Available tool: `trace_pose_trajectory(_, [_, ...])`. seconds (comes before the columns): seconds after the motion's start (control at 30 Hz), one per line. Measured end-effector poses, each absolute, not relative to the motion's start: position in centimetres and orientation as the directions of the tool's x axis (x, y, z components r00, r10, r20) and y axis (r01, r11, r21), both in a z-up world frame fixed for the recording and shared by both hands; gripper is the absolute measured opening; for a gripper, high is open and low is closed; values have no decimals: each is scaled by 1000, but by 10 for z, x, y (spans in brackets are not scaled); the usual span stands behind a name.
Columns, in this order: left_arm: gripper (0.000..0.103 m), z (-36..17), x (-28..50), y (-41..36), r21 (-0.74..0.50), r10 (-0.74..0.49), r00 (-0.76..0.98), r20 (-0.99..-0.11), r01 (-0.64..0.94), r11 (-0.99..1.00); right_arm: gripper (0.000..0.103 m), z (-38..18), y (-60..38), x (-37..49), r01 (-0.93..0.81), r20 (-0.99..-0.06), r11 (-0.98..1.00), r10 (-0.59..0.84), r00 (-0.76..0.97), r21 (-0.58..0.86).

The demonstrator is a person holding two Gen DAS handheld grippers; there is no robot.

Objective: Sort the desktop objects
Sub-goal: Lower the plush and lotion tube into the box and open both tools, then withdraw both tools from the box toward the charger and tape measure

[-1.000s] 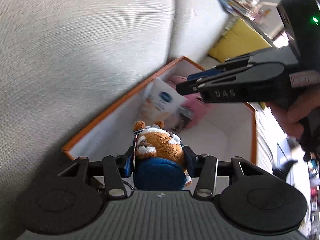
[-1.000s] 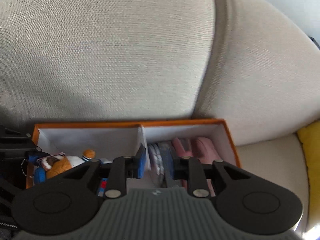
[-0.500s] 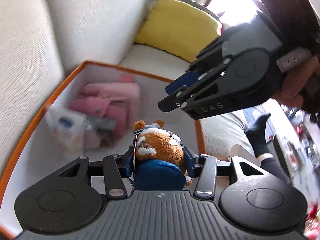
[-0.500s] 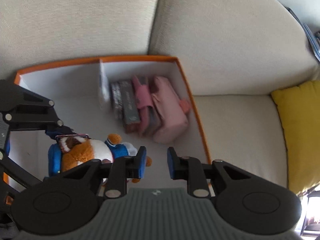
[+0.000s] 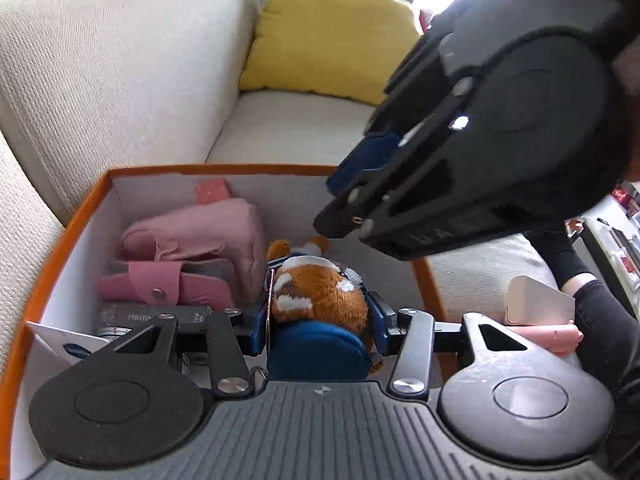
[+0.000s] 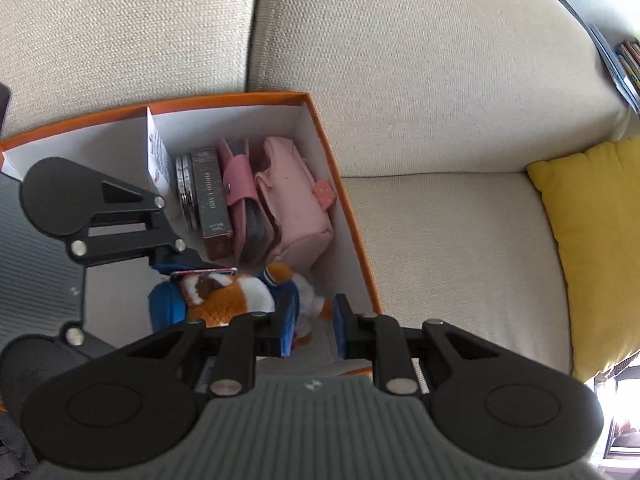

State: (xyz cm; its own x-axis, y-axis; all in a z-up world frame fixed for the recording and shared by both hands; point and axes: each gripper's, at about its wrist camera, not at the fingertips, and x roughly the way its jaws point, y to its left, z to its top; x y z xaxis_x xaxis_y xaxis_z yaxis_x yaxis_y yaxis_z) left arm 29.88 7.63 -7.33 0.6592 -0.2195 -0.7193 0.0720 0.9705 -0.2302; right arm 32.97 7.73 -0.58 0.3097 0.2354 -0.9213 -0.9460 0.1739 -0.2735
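Note:
My left gripper [image 5: 318, 322] is shut on a brown, white and blue plush toy [image 5: 320, 292] and holds it low inside the orange box [image 5: 64, 236], beside the pink pouches [image 5: 192, 236]. The toy also shows in the right wrist view [image 6: 232, 292], with the left gripper [image 6: 176, 256] on it. My right gripper [image 6: 316, 326] is open and empty, just above the toy near the box's right wall [image 6: 344, 208]. It also shows in the left wrist view [image 5: 340, 208], above the toy.
The box sits on a cream sofa [image 6: 440, 216]. It holds a pink bag [image 6: 292, 196], a pink wallet [image 6: 240, 188], a dark photo box [image 6: 212, 200], round tins [image 6: 186, 192] and a white card divider [image 6: 154, 148]. A yellow cushion [image 6: 600, 240] lies to the right.
My left gripper has swung over the box and lowered the plush toy into the compartment beside the pink pouches. My right gripper has moved closer above the toy, still open.

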Motion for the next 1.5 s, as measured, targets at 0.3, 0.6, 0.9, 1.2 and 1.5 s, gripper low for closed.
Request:
trace_pose_trajectory(0.3, [64,-89,307,97,-435,-336,599,-727,-24,900,21,-17,74,333,-947,-928,190,224,298,-259])
trace_pose_trajectory(0.6, [72,-72,282,92,-345,-277,560,-781,-16,939,22,-16,69,330,-941,-920,208,235,315,-268])
trace_pose_trajectory(0.9, [43,-59,260,98,-299,-270,480,-835,18,954,22,-17,69,320,-952,-928,167,235,290,-255])
trace_pose_trajectory(1.2, [23,-82,275,91,-327,-292,476,-829,10,945,19,-26,71,318,-953,-930,134,217,296,-272])
trace_pose_trajectory(1.5, [21,-85,284,92,-318,-266,492,-829,-22,948,19,-31,66,323,-954,-931,154,225,289,-259])
